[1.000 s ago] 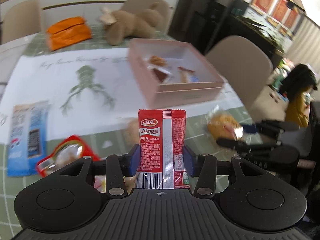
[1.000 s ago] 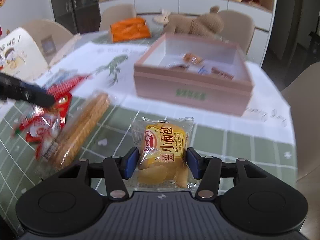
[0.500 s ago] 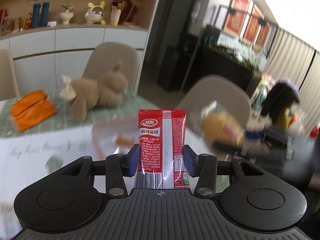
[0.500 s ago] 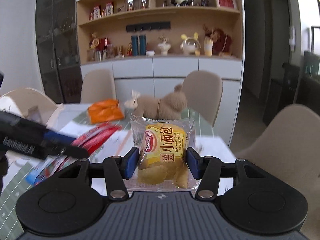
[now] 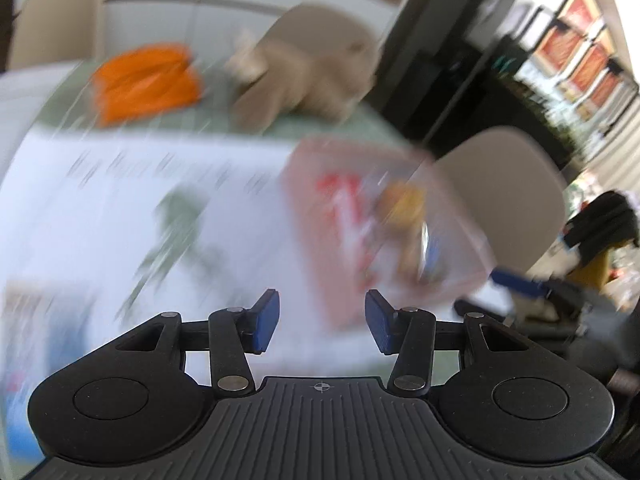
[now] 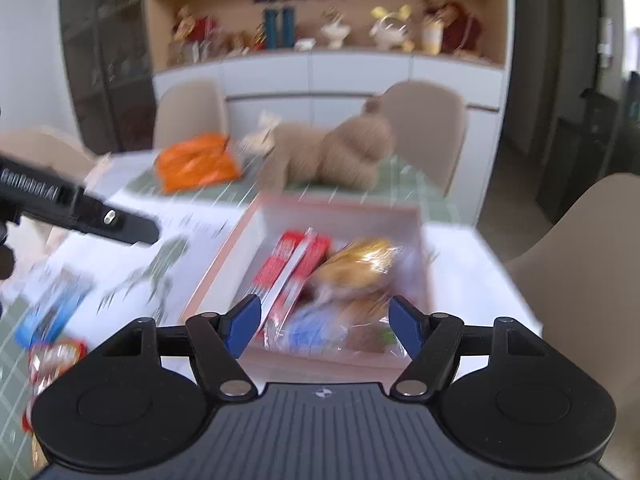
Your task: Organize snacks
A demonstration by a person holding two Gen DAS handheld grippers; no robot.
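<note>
Both the left gripper (image 5: 322,322) and right gripper (image 6: 325,328) have jaws released. The red packet (image 6: 290,266) and bread packet (image 6: 360,260) lie in the pink box (image 6: 224,256); a plush toy (image 6: 328,156) and orange bag (image 6: 196,162) sit behind on the table (image 6: 460,256).

pink box (image 5: 472,240): contents smeared by motion blur | blue packet (image 6: 52,312): print unreadable

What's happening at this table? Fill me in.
A person is sorting snacks into a pink box with a hand-held gripper in each hand. Both the left hand-held gripper and the right hand-held gripper are open and hold nothing. A red packet and a yellow bread pack lie in the box. More snacks wait on the table.
</note>
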